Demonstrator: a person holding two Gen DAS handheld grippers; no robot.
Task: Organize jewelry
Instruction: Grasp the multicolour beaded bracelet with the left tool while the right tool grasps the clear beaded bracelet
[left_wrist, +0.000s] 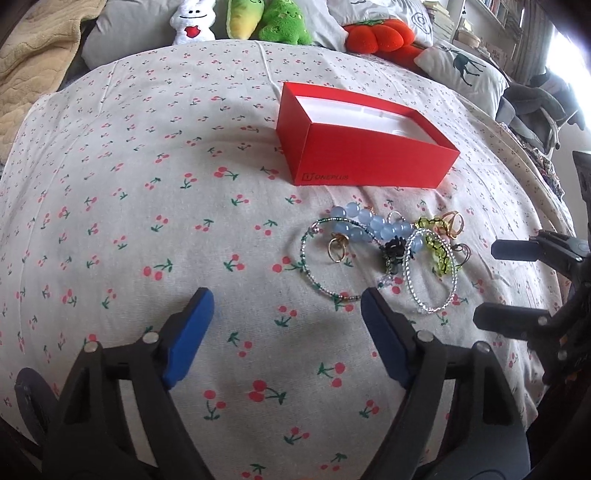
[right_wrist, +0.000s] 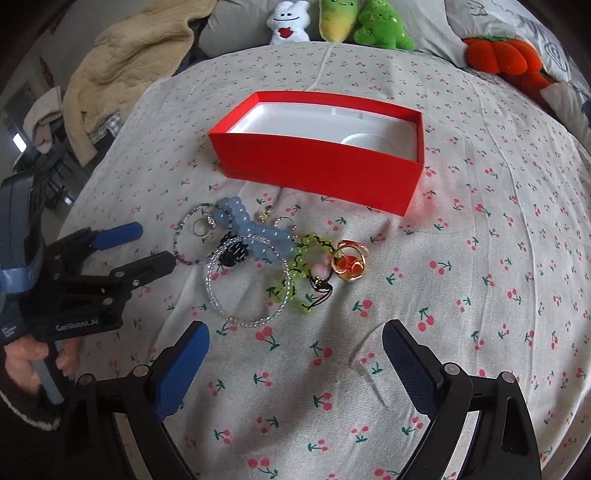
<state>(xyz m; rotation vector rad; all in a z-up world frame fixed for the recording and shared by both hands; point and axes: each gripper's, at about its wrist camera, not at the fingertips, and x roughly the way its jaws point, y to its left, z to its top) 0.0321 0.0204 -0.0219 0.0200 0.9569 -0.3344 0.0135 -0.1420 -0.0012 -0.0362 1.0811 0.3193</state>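
Note:
A heap of jewelry lies on the cherry-print bedspread in front of an open red box (left_wrist: 369, 162) (right_wrist: 314, 177) with a white, bare inside. The heap holds a blue bead bracelet (left_wrist: 373, 223) (right_wrist: 258, 232), a clear bead bracelet (left_wrist: 432, 311) (right_wrist: 209, 286), a yellow-green bracelet (left_wrist: 439, 254) (right_wrist: 295, 269), a black clip (left_wrist: 395, 251) (right_wrist: 232, 253) and gold rings (left_wrist: 338, 251) (right_wrist: 349, 264). My left gripper (left_wrist: 286, 299) (right_wrist: 157, 245) is open just short of the heap's left side. My right gripper (right_wrist: 295, 328) (left_wrist: 487, 283) is open near the heap's other side. Neither holds anything.
Plush toys (right_wrist: 332, 22) and an orange plush pumpkin (left_wrist: 373, 35) line the head of the bed, with pillows (left_wrist: 465, 70) beside them. A beige blanket (right_wrist: 129, 62) hangs at the far left. A hand (right_wrist: 26, 362) grips the left gripper's handle.

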